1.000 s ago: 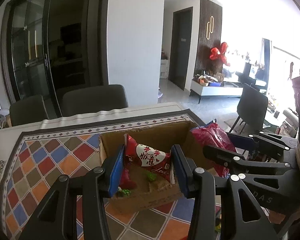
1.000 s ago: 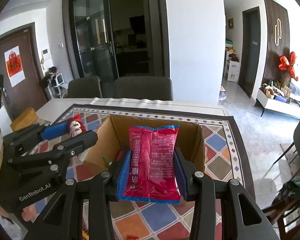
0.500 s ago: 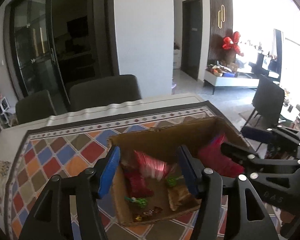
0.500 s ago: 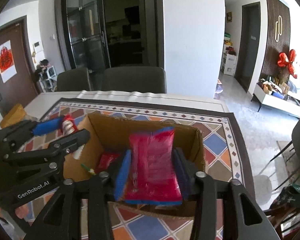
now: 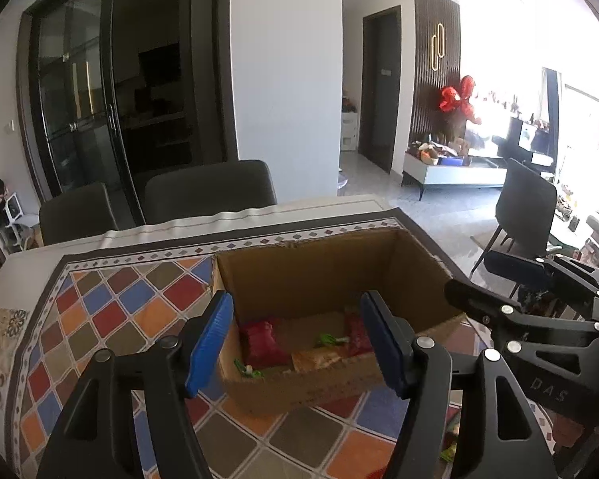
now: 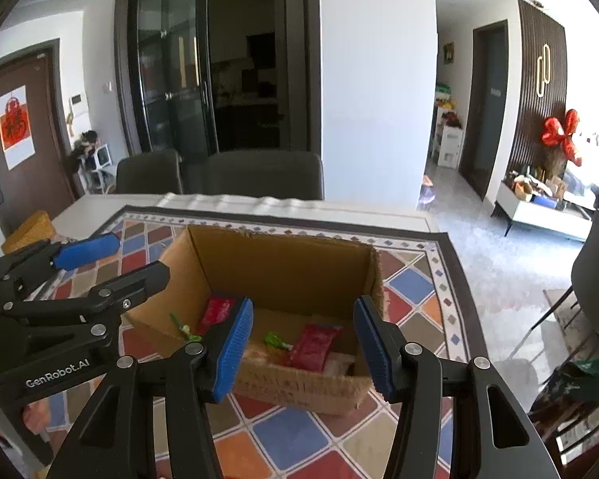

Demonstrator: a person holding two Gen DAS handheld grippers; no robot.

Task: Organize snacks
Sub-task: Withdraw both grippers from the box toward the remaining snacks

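table: a patterned cloth (image 6: 283, 435) of coloured diamonds is spread over it; a bare white strip is left along the far edge.
box: an open cardboard box (image 6: 283, 263) is set on the cloth, nearer the far right corner of the table than the left; flaps are not seen, the top is fully open.
snacks in box: a red packet (image 6: 313, 345) is seen flat on the box floor toward the right wall; a second red packet (image 6: 215, 311) lies toward the left wall; a tan packet (image 5: 319, 357) lies by the near wall; small green-wrapped sweets (image 6: 275, 339) are scattered between them.
snacks outside box: bits of green wrapper are glimpsed on the cloth at the near right edge in the left wrist view, too cut off to identify.
left gripper (image 5: 299, 343): held above the near wall of the box, jaws opening, nothing between the blue pads, only the box interior is seen through the gap.
right gripper (image 6: 303, 343): held above the same near wall, just beside the left one, jaws parted at a moderate gap, nothing between them.
step in hand: judged as release over the box, both drops apparently done.
doing it well: jaws are best kept clear of the cardboard rim while being lifted away, so the light box is not dragged; packets are best left lying flat so room is kept for more.
risk: the box could be nudged along the cloth if a finger is caught on the near wall.
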